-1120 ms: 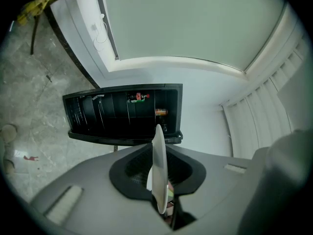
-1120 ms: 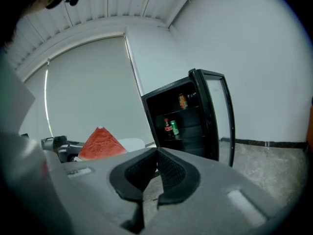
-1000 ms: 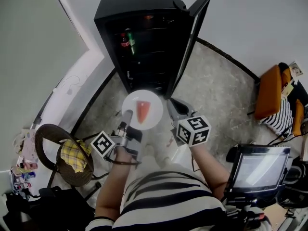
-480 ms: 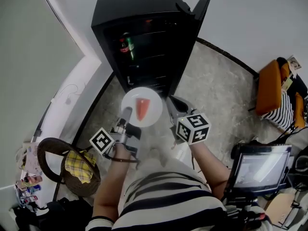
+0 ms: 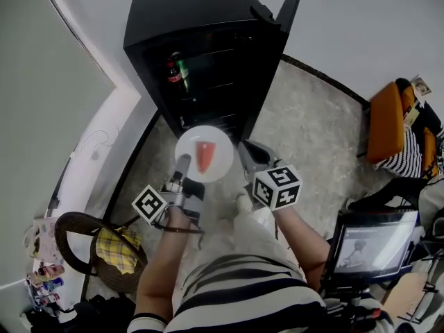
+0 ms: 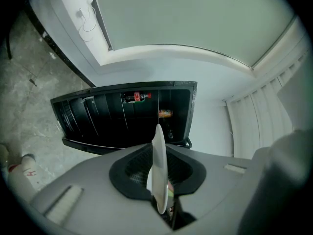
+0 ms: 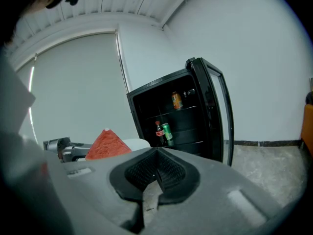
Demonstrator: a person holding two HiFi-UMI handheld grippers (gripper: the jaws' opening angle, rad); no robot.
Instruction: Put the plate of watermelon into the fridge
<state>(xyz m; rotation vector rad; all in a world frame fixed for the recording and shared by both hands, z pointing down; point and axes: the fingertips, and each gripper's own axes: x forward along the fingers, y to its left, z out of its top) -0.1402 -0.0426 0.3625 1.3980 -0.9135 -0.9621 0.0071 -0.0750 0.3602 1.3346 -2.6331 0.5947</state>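
left gripper: your left gripper (image 5: pixel 183 165) is pinching the near rim of the round white plate (image 5: pixel 220 159). In the left gripper view the plate stands edge-on between the jaws, with the pads against it.
plate: held in the air over the speckled grey stone floor (image 5: pixel 312 130), right in front of the fridge opening and not inside it.
watermelon: one red wedge of watermelon (image 5: pixel 204 157) lies on the middle of the plate. In the right gripper view its tip shows above the plate rim.
right gripper: your right gripper (image 5: pixel 251 152) has its jaws pressed together with nothing between them. It sits just right of the plate, apart from it, and points toward the fridge.
fridge: tall black fridge (image 5: pixel 201 19), with its glass-panelled door (image 5: pixel 281 33) swung open on the right side.
shelves: a dark cola bottle with a red cap (image 7: pixel 158 129) and a green can (image 7: pixel 167 131) stand side by side on a middle shelf. An orange can (image 7: pixel 176 101) stands on the shelf above.
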